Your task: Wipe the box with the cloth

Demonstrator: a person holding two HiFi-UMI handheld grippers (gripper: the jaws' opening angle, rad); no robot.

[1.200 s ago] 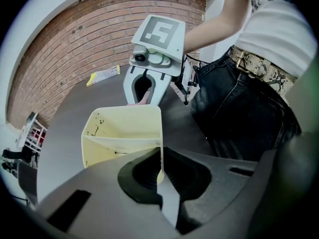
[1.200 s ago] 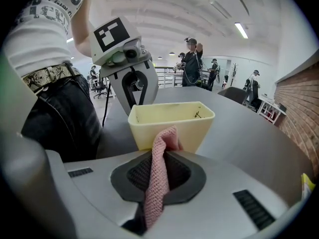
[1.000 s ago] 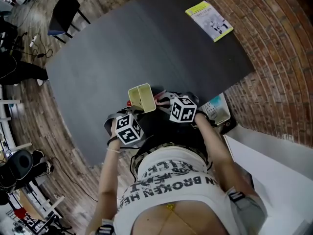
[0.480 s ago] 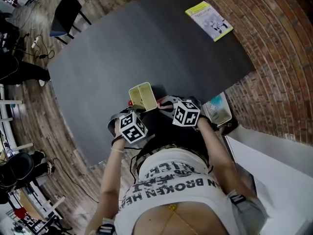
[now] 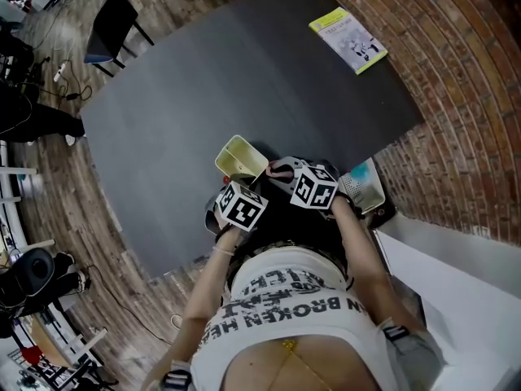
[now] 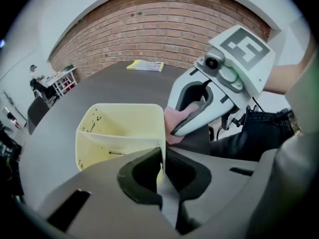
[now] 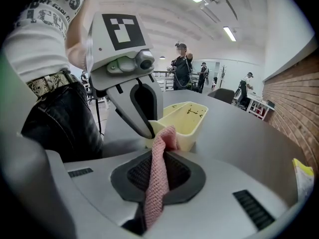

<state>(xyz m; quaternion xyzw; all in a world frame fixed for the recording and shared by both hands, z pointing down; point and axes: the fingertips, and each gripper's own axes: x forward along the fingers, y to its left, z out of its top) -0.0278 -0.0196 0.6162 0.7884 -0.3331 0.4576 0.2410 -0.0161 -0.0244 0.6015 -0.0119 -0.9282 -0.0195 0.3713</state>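
Wiping looks barely begun. In the left gripper view, the left gripper (image 6: pixel 160 172) has its jaws pressed together on the thin near wall of the pale yellow open-topped plastic box (image 6: pixel 117 133), which fills the centre-left of the frame. Dark specks still mark its inner walls, so the inside seems left to do. At centre right, the right gripper (image 6: pixel 175 129) brings the pink knitted cloth (image 6: pixel 173 118) to the box's outer right corner, seemingly touching it. In the right gripper view, the jaws pinch the cloth, which stands up between them at lower centre, its tip at the box just beyond. In the head view, both grippers sit close together at centre, over the near edge of the dark grey table (image 5: pixel 244 72). The forearms reach up from the bottom of the frame, both grippers point downward, and the box tilts with its mouth toward upper left. A yellow-green booklet (image 5: pixel 348 37) lies well apart at upper right.
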